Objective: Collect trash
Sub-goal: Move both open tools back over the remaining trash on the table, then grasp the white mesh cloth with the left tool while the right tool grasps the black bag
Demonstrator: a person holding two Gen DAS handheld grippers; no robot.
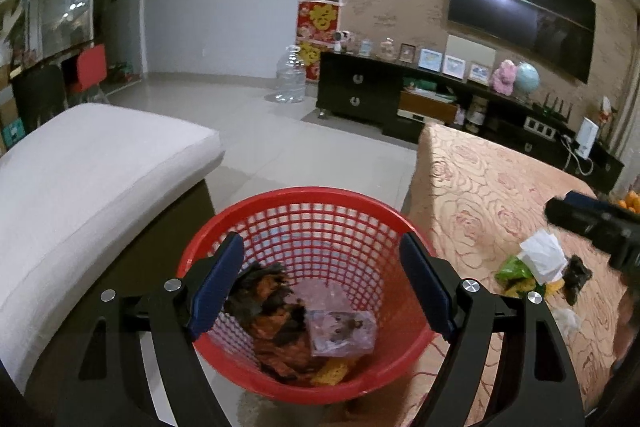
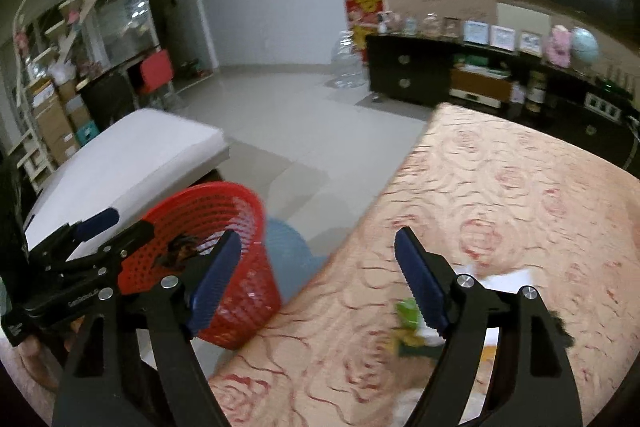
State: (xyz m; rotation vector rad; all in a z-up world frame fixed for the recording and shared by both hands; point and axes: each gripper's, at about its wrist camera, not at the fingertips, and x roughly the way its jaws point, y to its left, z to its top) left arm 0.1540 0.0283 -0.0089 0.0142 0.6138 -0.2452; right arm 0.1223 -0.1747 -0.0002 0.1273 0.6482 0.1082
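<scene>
A red mesh basket (image 1: 312,199) stands on the floor beside the table and holds dark orange scraps (image 1: 276,323) and a clear plastic bag (image 1: 340,331). My left gripper (image 1: 322,287) is open and empty just above the basket's mouth. On the rose-patterned tablecloth (image 1: 480,195) lies a trash pile: white tissue (image 1: 540,253), a green wrapper (image 1: 512,267) and a dark scrap (image 1: 578,277). My right gripper (image 2: 318,281) is open and empty over the table edge, the green wrapper (image 2: 408,309) by its right finger. The basket also shows in the right wrist view (image 2: 224,203).
A white cushioned bench (image 1: 92,179) stands left of the basket. A light blue object (image 2: 288,255) sits on the floor behind the basket. A black TV cabinet (image 1: 360,91) and a clear water jug (image 1: 292,75) stand at the far wall. Oranges (image 1: 628,205) sit at the table's right.
</scene>
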